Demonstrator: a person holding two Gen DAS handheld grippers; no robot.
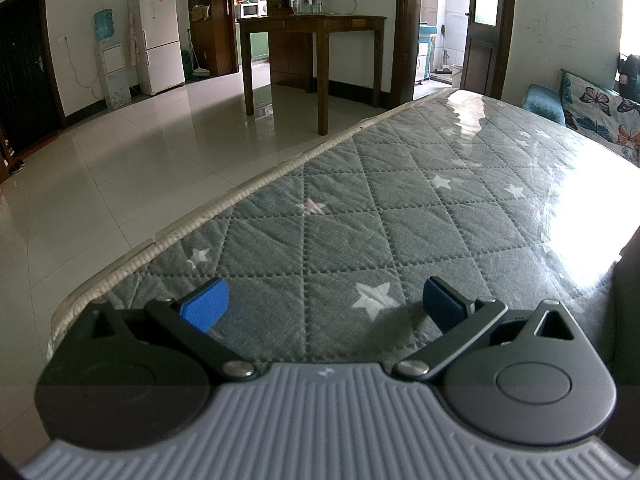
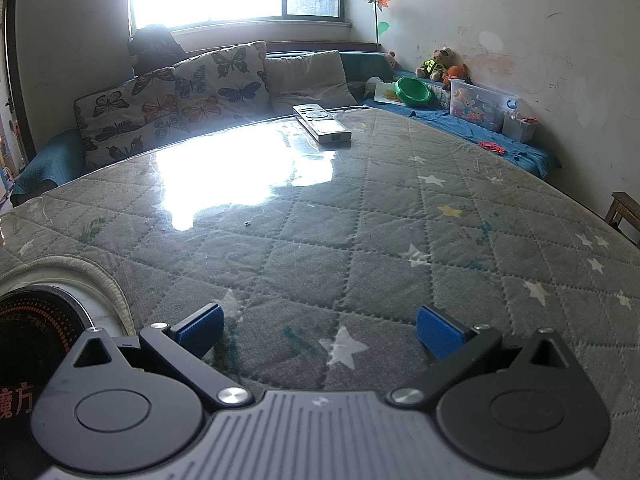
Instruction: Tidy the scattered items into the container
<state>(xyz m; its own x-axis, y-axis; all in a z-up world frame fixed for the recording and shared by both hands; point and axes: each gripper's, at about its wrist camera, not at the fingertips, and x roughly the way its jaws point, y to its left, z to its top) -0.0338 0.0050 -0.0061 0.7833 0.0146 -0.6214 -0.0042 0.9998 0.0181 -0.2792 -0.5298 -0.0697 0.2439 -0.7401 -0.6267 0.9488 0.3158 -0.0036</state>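
Note:
My left gripper (image 1: 326,306) hovers open just above a grey quilted table cover (image 1: 400,200) with white stars, nothing between its blue pads. In the right wrist view my right gripper (image 2: 320,330) also stands open and empty over the same cover (image 2: 360,220). A white remote control (image 2: 322,122) lies at the far side of the table, well ahead of the right gripper. A round dark object with red lettering inside a white rim (image 2: 36,320) sits at the lower left, beside the right gripper's left finger. No container shows on the table.
Butterfly cushions (image 2: 176,96) line a blue sofa behind the table, with a green bowl (image 2: 412,90), a clear toy box (image 2: 480,106) and plush toys (image 2: 440,64). Left of the table lie a tiled floor (image 1: 120,168), a wooden table (image 1: 312,40) and a fridge (image 1: 158,38).

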